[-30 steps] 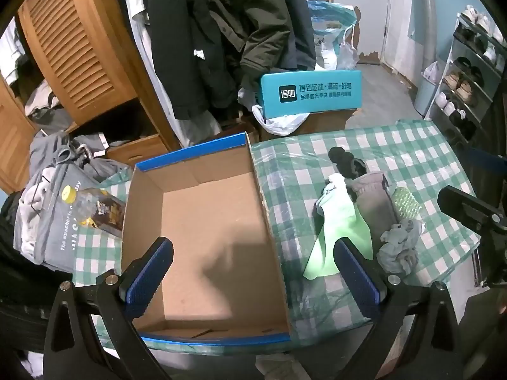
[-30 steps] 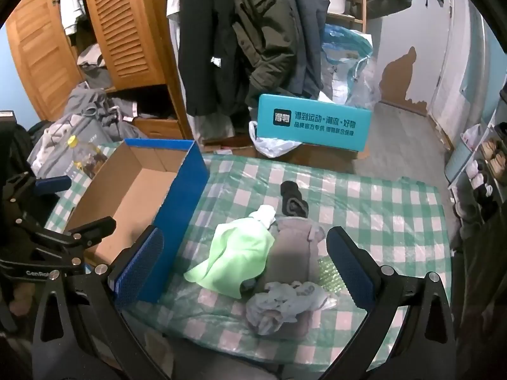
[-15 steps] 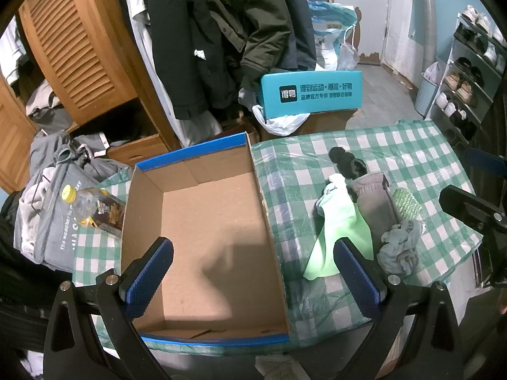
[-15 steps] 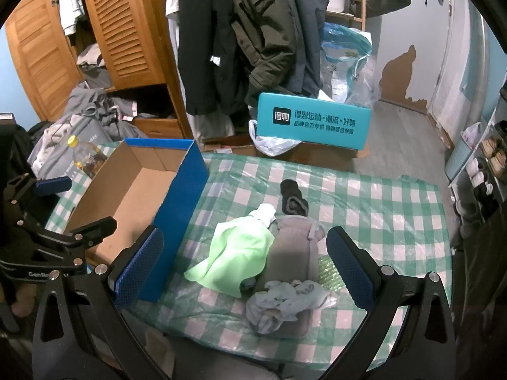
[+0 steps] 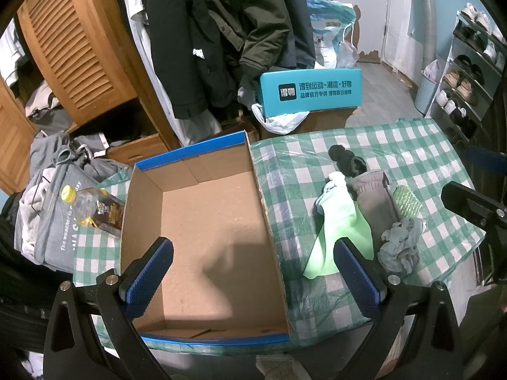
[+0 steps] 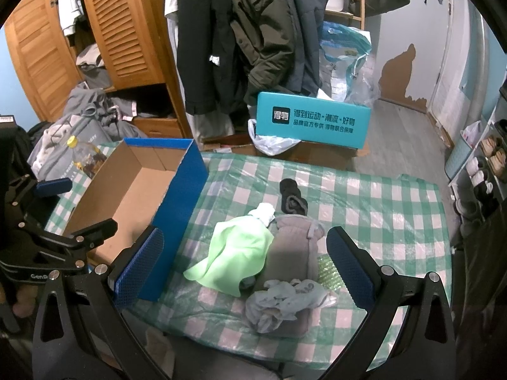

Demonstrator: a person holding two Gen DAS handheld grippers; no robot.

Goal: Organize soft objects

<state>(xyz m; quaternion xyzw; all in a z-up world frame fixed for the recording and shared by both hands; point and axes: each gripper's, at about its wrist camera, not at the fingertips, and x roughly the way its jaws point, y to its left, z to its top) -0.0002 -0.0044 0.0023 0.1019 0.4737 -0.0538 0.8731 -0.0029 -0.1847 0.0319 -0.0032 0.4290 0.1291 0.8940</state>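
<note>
- Clothes lie in a small heap on the checked tablecloth (image 6: 364, 202), just right of the open cardboard box (image 5: 202, 221): a green cloth (image 6: 236, 253), a grey garment (image 6: 294, 250), a crumpled pale rag (image 6: 285, 300) and dark socks (image 6: 293, 201).
- Something green and bumpy (image 6: 329, 269) is half hidden under the heap (hard to identify).
- Right gripper (image 6: 244, 267) hangs above the heap, jaws wide apart, empty.
- Left gripper (image 5: 253, 280) hangs over the box, wide open, empty.

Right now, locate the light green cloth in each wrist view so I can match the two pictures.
Left wrist view: the light green cloth lies right of centre, past the open cardboard box with blue outer walls.
Right wrist view: the light green cloth lies near the centre, right of that box.
Shared landmark: the teal printed box behind the table.
</note>
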